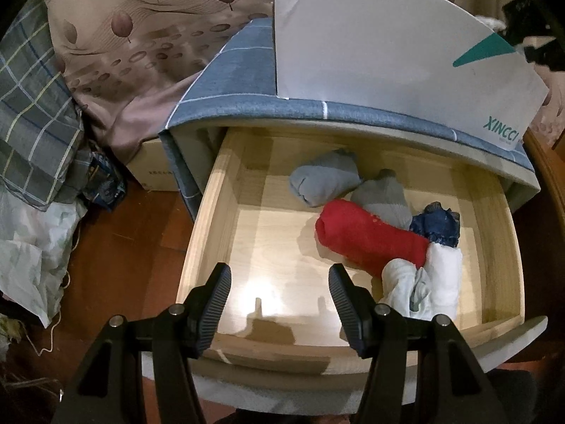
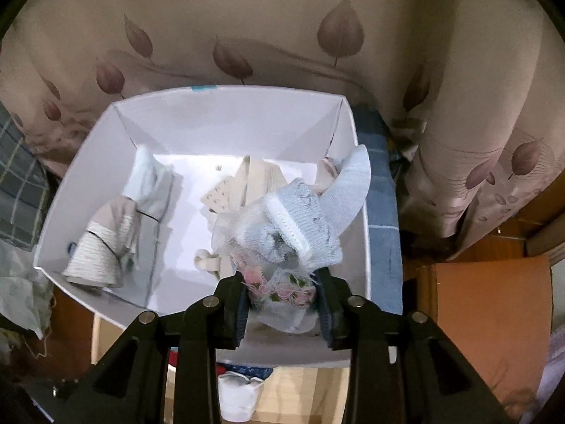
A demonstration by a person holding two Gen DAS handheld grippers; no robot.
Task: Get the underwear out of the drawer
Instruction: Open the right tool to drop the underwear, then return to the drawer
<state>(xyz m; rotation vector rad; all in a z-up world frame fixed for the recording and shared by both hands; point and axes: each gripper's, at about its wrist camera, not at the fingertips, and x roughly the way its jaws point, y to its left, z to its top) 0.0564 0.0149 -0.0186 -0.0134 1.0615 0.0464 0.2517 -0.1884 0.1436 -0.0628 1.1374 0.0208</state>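
Underwear, pale-blue lace bundle with pink flowers (image 2: 282, 247), between right gripper (image 2: 282, 293) pads, loosely pinched, above white cardboard box (image 2: 226, 120). Widen jaws fully, let fall clear. Left gripper (image 1: 280, 293) gapes empty over wooden drawer (image 1: 212, 212).

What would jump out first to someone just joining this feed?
The red roll stands out in the open wooden drawer, right of centre among grey, blue and white bundles. Above, the right gripper holds a lacy pale-blue garment over the white box.
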